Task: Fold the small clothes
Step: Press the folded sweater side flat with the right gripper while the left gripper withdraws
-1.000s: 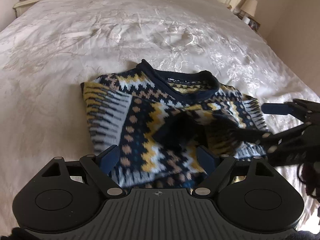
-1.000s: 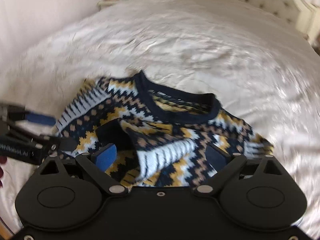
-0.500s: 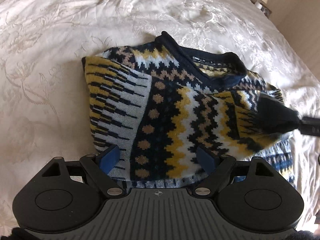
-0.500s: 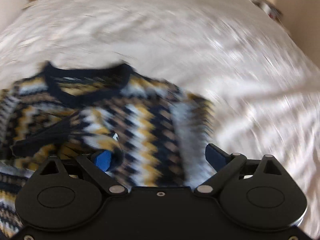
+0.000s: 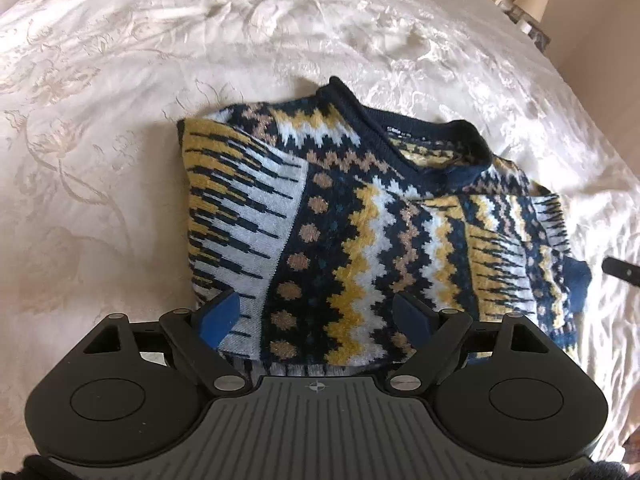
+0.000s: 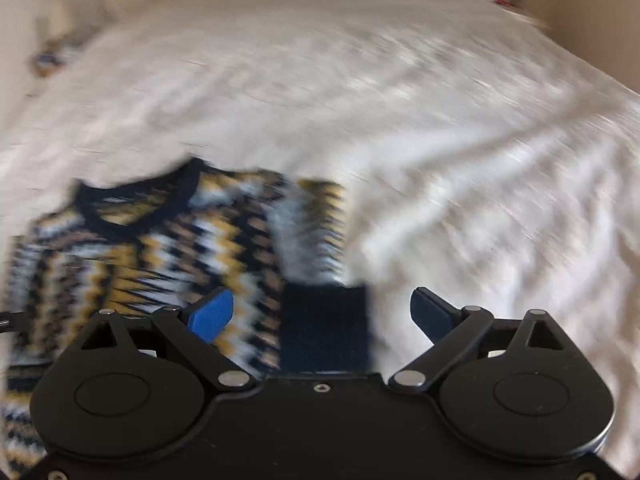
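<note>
Patterned sweater [image 5: 360, 240] is lying on the bedspread [image 5: 120, 100]. Left tool [image 5: 316, 316] is hovering released above its hem. Right tool [image 6: 320, 312] is hovering released, navy cuff [image 6: 324, 328] lying unpinched between its fingers.

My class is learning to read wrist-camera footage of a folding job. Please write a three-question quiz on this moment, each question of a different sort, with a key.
1. True or false: the left tool is clamped on the sweater.
2. Multiple choice: in the right wrist view, which part of the sweater lies between the open fingers of the right tool? A) the neckline B) a dark navy sleeve cuff C) a pocket
3. Short answer: what does the sweater lie on?

Key:
1. False; its fingers stand apart above the sweater, gripping nothing.
2. B
3. A cream patterned bedspread.
</note>
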A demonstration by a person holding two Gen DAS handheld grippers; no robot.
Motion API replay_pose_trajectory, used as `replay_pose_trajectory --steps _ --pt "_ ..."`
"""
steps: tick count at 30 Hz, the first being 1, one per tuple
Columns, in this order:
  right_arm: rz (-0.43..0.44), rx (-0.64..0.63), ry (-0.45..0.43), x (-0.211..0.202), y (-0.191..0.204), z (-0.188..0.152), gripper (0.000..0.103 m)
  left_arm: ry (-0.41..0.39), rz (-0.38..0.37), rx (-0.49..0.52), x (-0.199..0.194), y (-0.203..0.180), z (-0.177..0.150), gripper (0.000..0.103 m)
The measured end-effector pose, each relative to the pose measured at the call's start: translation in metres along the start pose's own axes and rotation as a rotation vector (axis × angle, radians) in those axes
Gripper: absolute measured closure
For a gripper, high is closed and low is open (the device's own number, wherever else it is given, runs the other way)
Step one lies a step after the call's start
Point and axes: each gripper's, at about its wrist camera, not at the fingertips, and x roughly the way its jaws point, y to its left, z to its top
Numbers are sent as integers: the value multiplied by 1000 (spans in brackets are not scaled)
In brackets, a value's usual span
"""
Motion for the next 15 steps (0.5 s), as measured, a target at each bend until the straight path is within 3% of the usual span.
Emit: replay_pose_trajectory --steps 3,6,12,15 --pt "118 -147 -7 15 16 12 12 -9 5 0 -8 0 -1 19" --pt "199 -265 35 38 35 19 25 -15 14 15 -15 0 -1 19" --pt "242 -400 154 87 52 24 36 -25 44 3 -20 7 1 19" --pt "261 -459 207 95 56 19 52 -29 49 -16 -21 10 1 19"
